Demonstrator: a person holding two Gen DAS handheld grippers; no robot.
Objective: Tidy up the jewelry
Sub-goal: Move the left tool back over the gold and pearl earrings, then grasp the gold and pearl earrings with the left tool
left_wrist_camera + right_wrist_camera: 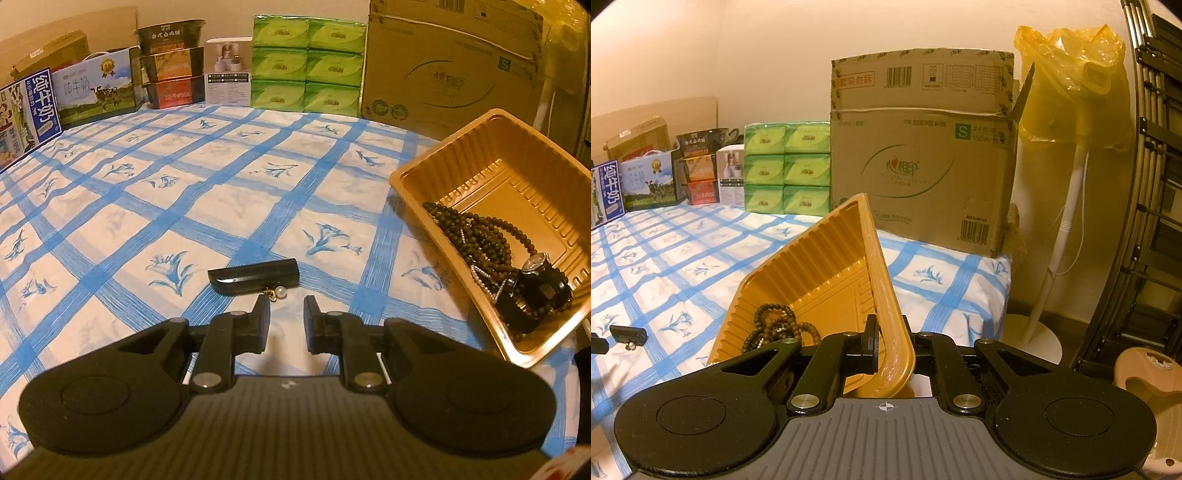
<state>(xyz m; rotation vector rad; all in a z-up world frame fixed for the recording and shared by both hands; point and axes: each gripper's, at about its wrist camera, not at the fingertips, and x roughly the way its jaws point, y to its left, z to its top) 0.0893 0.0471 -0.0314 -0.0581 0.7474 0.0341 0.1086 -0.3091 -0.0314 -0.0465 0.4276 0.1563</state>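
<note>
I have the beads (476, 236) and watch (535, 264) already in the tray (436, 162), which my right tool (892, 350) grips by its rim at the bed's (221, 192) right edge, while my empty, slightly parted left tool (286, 325) nears the last 2 pieces, a black clip (253, 279) and pearl earring (280, 292).

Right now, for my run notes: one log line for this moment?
left gripper: open, above pearl earring | right gripper: shut on tray rim | beads: in tray
</note>
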